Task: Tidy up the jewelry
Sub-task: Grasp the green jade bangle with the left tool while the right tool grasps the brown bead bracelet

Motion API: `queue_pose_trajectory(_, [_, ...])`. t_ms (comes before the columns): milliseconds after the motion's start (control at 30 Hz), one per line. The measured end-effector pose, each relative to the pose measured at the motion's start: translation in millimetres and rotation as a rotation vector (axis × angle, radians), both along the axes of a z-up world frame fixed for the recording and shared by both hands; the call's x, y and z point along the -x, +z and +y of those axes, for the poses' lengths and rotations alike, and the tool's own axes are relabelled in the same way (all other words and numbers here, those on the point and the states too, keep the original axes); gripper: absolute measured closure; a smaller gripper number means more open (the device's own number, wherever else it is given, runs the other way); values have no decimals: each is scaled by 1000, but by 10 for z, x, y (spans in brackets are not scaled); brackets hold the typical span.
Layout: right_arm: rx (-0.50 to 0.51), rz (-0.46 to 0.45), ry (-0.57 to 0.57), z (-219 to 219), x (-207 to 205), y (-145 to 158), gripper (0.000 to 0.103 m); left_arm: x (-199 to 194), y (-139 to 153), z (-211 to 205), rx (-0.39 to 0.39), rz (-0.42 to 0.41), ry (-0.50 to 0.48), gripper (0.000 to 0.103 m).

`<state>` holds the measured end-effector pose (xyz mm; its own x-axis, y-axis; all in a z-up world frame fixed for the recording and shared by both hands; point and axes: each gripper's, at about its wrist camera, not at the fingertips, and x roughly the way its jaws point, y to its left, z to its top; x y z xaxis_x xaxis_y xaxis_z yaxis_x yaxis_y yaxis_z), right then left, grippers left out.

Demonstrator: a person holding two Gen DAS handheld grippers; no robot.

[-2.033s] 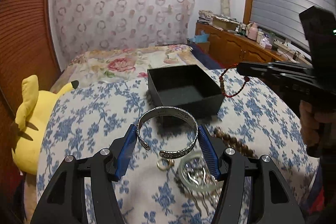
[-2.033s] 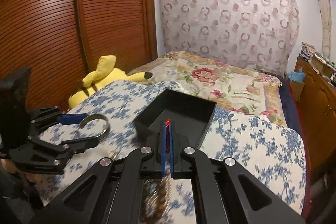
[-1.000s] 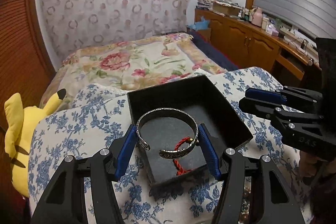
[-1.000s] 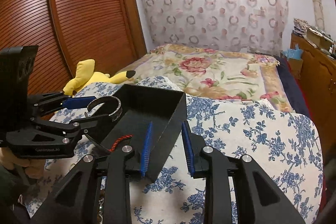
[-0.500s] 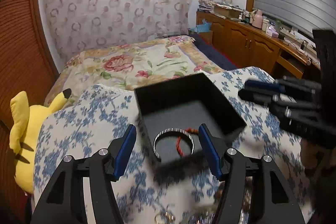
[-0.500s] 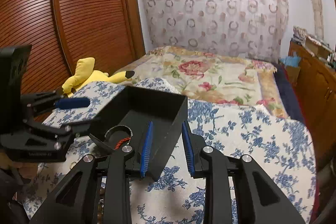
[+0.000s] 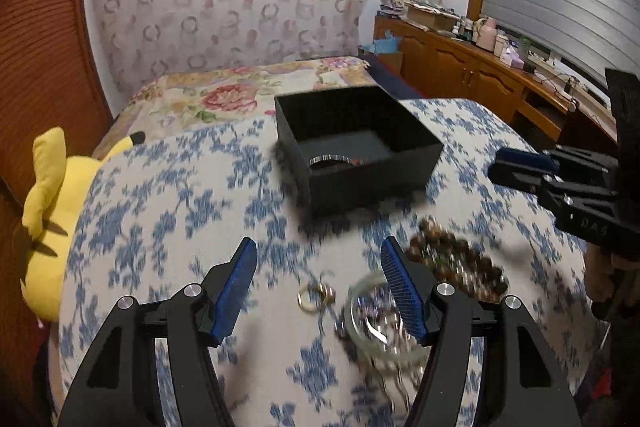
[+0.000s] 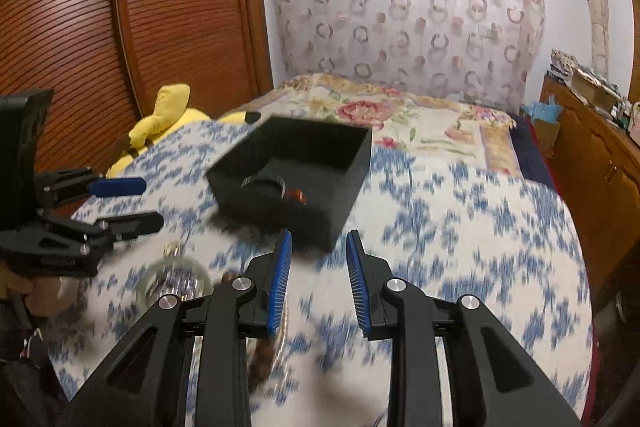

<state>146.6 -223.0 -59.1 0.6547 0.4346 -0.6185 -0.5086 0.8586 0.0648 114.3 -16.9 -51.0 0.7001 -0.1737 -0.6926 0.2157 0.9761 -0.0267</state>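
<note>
Two black two-finger grippers with blue pads, both with jaws spread and nothing between them. Left gripper (image 7: pixel 318 265) hangs over the blue-and-white floral cloth (image 7: pixel 168 211); right gripper (image 8: pixel 319 259) sits low over the same cloth, just short of the box.

One open square black box (image 7: pixel 372 183). Inside it, two pieces: one engraved silver cuff bangle (image 7: pixel 329 159) and one red bead-and-cord bracelet (image 8: pixel 295 195), lying beside each other near the front wall.

On the cloth, outside the box and near the left gripper: one string of brown wooden beads (image 7: pixel 456 259), one small gold ring (image 7: pixel 310 301) with a second ring-like shape blurred against it, and one clear glass-like bangle (image 7: pixel 360 323) over some silvery pieces too smeared to count.

One yellow plush toy (image 7: pixel 48 195) at the cloth's left edge.

Change from earlier frames: two seconds ago the left gripper was clamped on the silver cuff and the right on the red bracelet; both pieces now lie in the box, and both grippers have let go and drawn back toward the loose pile.
</note>
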Motion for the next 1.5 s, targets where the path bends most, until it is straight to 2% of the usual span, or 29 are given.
queue_pose_trajectory(100, [-1, 20, -11, -27, 157, -84, 72, 93, -54, -1, 4, 9, -5, 41])
queue_pose_trajectory(333, [2, 57, -25, -110, 440, -254, 71, 250, -99, -91, 10, 10, -12, 24])
queue_pose_trajectory(367, [4, 62, -27, -119, 469, -274, 68, 262, -107, -111, 10, 12, -18, 23])
queue_pose_trajectory(400, [5, 67, -29, -135, 505, -295, 59, 271, -115, -136, 7, 15, -22, 23])
queue_pose_trajectory(467, [4, 71, -32, -154, 562, -311, 55, 276, -125, -190, -4, 19, -28, 14])
queue_pose_trajectory(600, [1, 75, -36, -199, 675, -337, 50, 273, -145, -306, -16, 29, -54, 14])
queue_pose_trajectory(1000, [-12, 77, -32, -229, 736, -413, 50, 121, -318, -532, -75, 86, -95, 14])
queue_pose_trajectory(1200, [-9, 75, -27, -225, 731, -417, 50, 58, -376, -545, -95, 102, -83, 18])
queue_pose_trajectory(1300, [-8, 75, -24, -218, 728, -419, 50, 44, -389, -533, -98, 106, -78, 23])
queue_pose_trajectory(1367, [-9, 76, -22, -212, 726, -424, 50, 51, -395, -522, -91, 108, -82, 32])
queue_pose_trajectory(1500, [1, 75, -24, -197, 726, -431, 50, 126, -339, -517, -87, 86, -95, 34])
